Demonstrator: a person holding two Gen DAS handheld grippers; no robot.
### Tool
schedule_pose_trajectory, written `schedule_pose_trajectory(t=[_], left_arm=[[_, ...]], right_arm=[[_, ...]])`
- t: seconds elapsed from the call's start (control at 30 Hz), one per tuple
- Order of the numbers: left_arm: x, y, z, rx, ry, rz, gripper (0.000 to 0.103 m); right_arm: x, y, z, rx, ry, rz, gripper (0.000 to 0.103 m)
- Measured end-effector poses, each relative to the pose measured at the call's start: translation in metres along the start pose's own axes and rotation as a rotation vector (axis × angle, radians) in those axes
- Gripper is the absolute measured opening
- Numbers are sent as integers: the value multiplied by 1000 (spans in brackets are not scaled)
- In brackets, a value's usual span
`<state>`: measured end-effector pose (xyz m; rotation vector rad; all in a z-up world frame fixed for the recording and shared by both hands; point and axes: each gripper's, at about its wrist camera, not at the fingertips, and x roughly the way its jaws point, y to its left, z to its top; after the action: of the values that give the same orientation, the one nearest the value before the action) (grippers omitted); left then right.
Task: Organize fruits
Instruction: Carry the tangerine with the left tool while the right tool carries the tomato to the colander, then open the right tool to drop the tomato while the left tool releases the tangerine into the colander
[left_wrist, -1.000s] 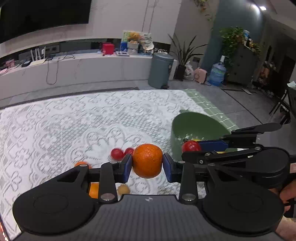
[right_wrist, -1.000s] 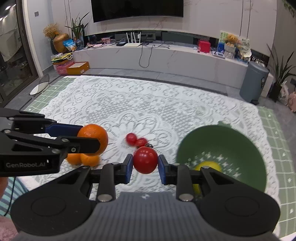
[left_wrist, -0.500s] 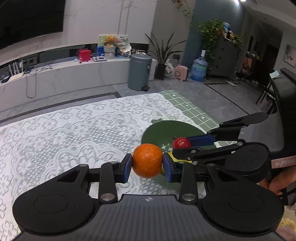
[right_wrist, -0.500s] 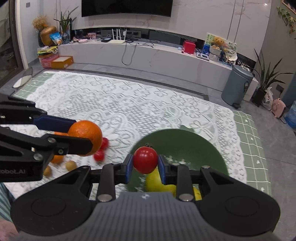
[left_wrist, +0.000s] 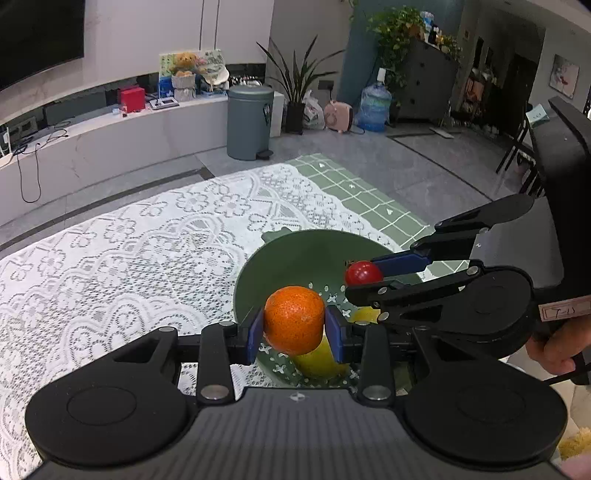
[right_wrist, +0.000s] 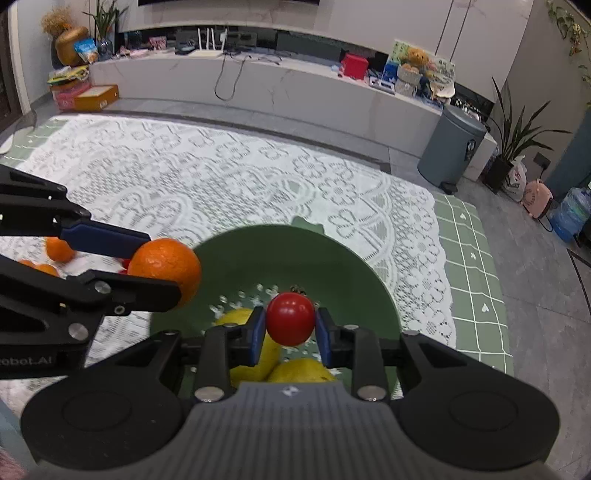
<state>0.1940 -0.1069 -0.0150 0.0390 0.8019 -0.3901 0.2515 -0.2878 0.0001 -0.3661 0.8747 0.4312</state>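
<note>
Right wrist: right tongs (right_wrist: 290, 325) grip tomato (right_wrist: 290, 323) over bowl (right_wrist: 354, 273); left tongs (left_wrist: 294, 329) grip orange (left_wrist: 294, 319).

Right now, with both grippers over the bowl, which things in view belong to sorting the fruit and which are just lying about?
Job:
- orange held in left gripper
- red tomato held in right gripper
- green bowl with yellow fruit inside
- small oranges on the lace cloth

Lying about:
- grey bin
- water jug
- red box
- potted plant
</note>
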Motion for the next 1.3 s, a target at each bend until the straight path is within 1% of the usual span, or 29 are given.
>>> schedule_pose_trajectory(t=[0.37,0.5,0.63,0.87,0.97,1.07,1.2,1.3], left_arm=[[40,-2,5,52,84,4,40],[49,-4,5,76,106,15,40],[57,-2,4,78,133,10,40],[59,3,4,70,127,9,41],[64,6,4,55,136,39,41],[68,9,3,28,144,28,41],[71,1,3,79,151,66,41],[72,0,3,84,157,73,41]], right_arm=[[37,-12,2,-23,74,-21,26],[48,-14,2,-26,95,-25,26],[57,-14,1,-27,113,-21,26],[72,-10,-5,-32,145,-19,26],[76,-9,-6,-28,153,-18,26],[79,-7,-8,-24,160,-15,26],[84,-6,-12,-24,174,-13,26],[84,-7,-12,-12,172,-10,26]])
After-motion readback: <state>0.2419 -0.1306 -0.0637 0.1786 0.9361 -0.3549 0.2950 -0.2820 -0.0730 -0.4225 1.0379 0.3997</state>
